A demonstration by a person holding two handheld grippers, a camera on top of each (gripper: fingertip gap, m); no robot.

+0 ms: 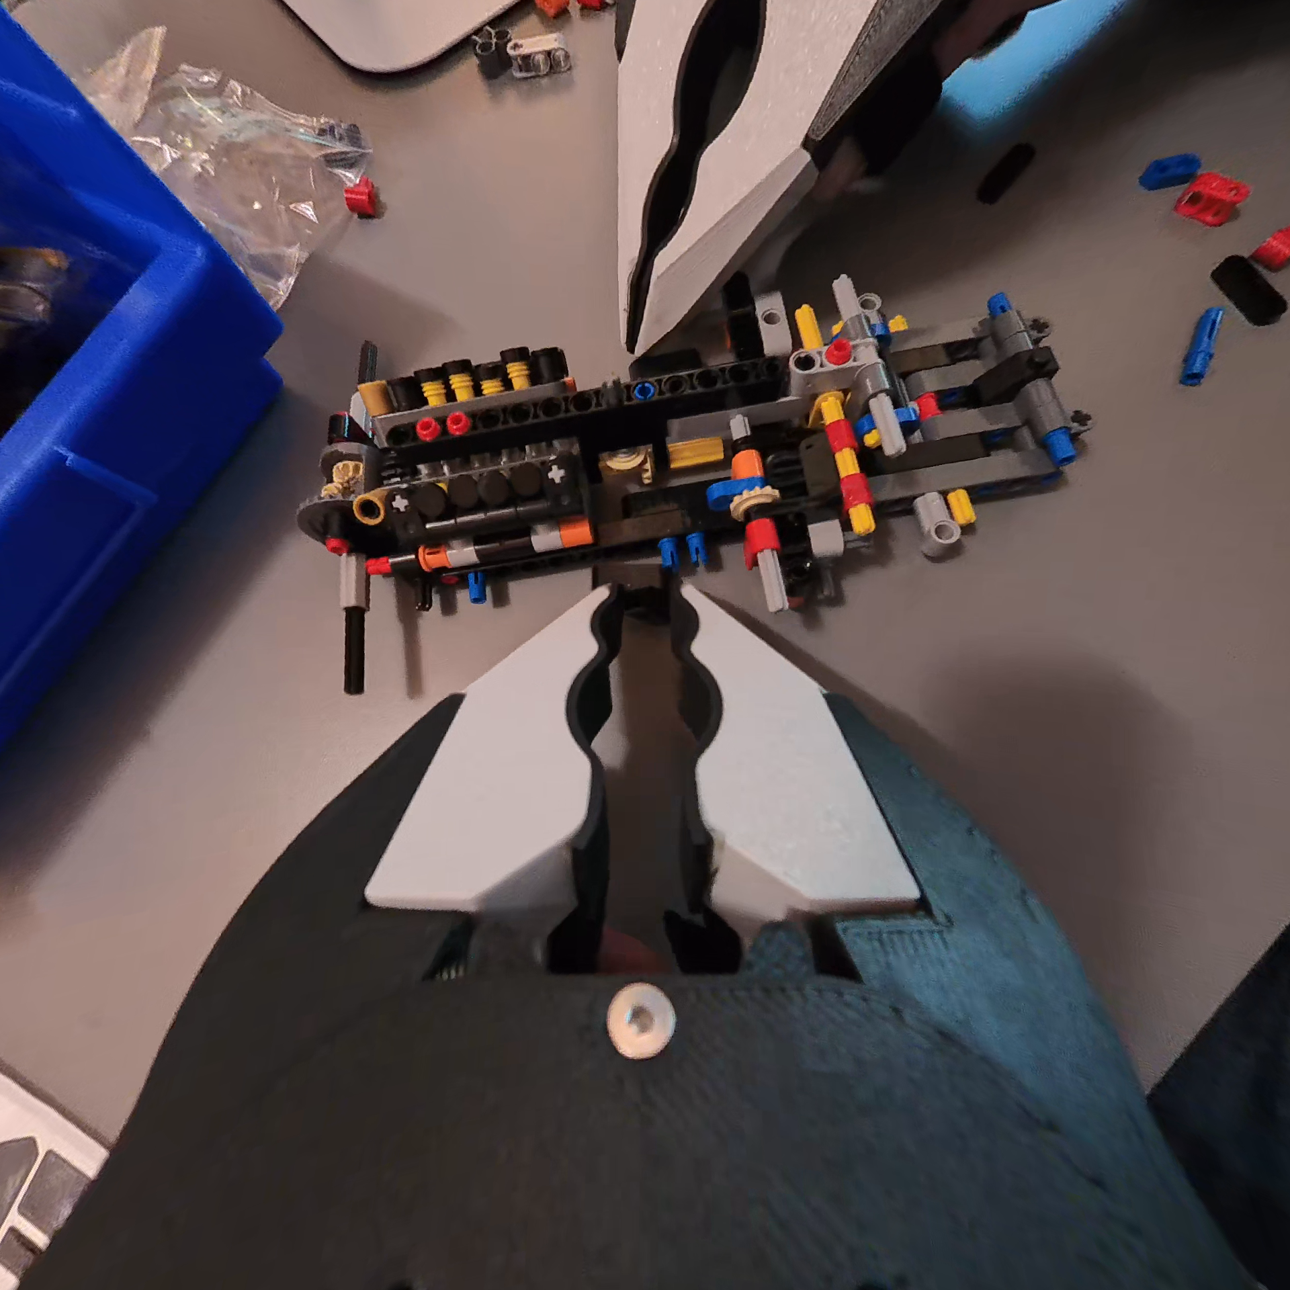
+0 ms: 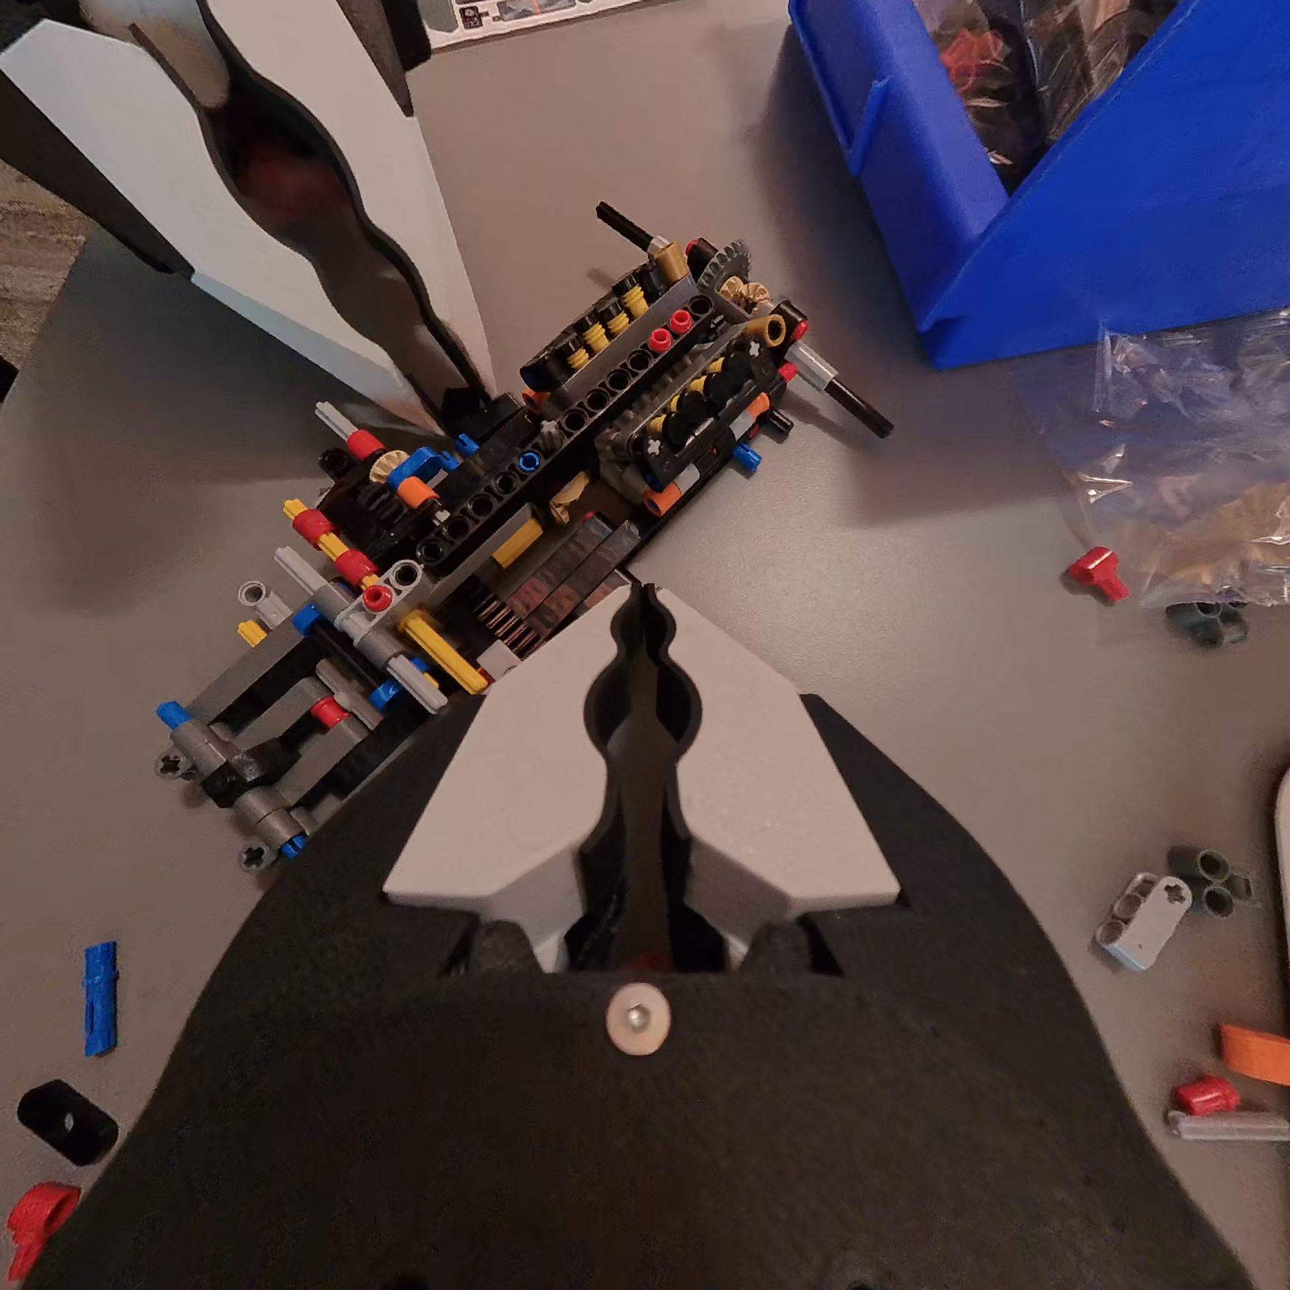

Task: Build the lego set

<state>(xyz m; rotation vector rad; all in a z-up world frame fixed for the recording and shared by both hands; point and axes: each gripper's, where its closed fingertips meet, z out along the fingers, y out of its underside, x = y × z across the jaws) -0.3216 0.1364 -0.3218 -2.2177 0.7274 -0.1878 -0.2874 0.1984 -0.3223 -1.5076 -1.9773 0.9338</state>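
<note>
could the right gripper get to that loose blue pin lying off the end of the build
Probably yes. The blue pin lies alone on bare table beside the right gripper, clear of the lego build. Its fingertips look closed and empty, so it would need to open first.

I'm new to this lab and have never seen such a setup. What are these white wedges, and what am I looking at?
The white wedges are fingers of two hand-held grippers; a person works them, no robot arm. Each picture comes from a camera on one gripper, looking along its fingers. The left gripper pinches a black part at the near edge of the half-built lego model. The right gripper, fingertips together, touches the model's opposite side. On the grey table lie a blue bin, a plastic bag and loose pieces such as a blue pin.
</note>
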